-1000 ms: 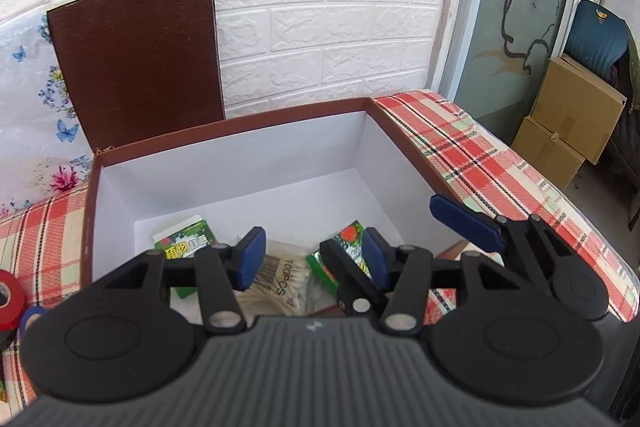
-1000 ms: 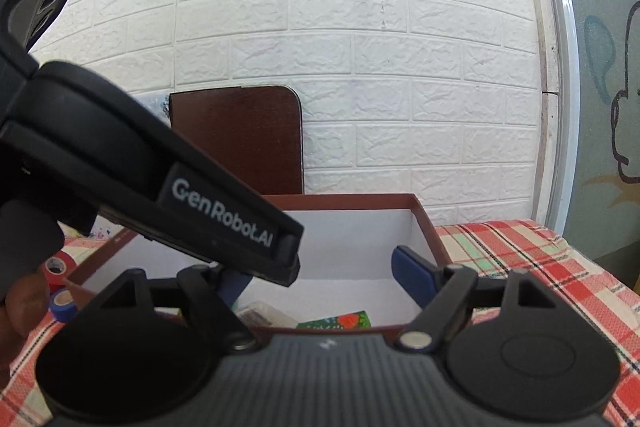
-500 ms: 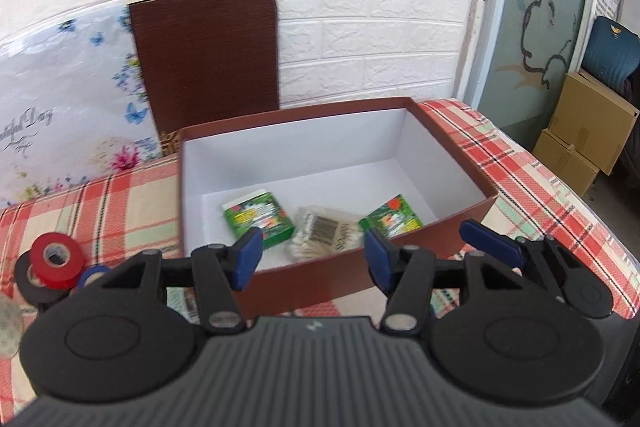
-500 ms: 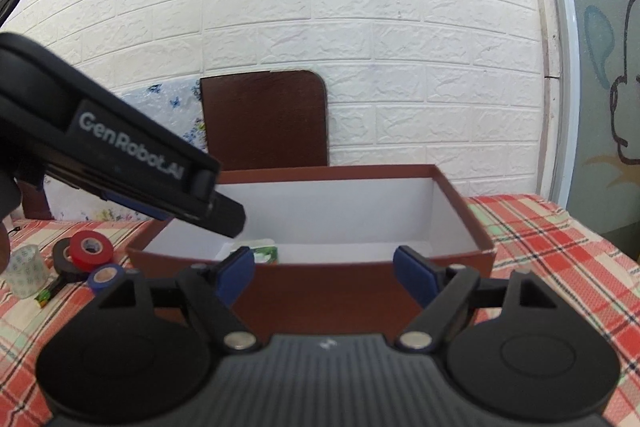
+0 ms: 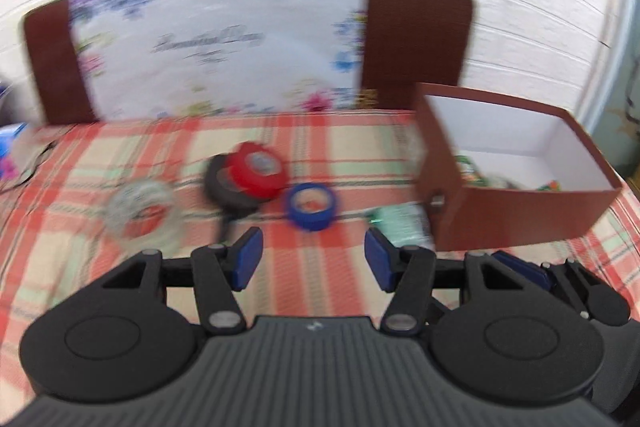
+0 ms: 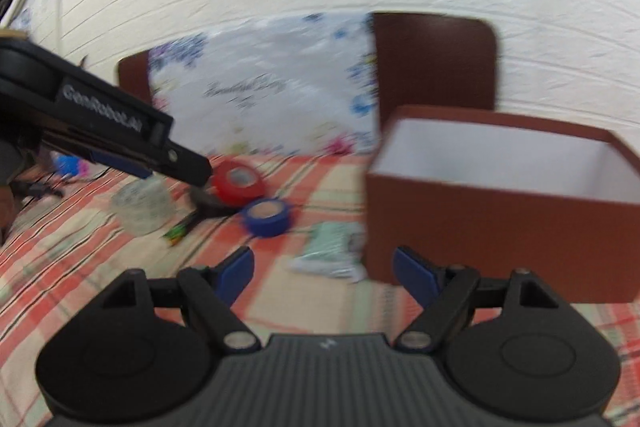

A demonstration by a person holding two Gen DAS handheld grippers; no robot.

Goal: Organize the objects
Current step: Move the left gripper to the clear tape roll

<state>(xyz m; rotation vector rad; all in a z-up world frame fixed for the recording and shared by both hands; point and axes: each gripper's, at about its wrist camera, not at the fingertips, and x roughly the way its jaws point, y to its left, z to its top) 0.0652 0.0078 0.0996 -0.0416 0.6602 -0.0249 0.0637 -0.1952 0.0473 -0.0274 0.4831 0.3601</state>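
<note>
left wrist: blurred, maybe blue tape

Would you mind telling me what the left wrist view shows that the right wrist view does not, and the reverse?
Only the left wrist view looks down into the brown box, showing green packets on its floor; the pictures are blurred. Only the right wrist view shows the left claw from the side, reaching over the tape rolls, and a small green item on the cloth. Both show the red tape roll, blue tape roll, clear tape roll, the pale green packet beside the box, and open, empty claws.
</note>
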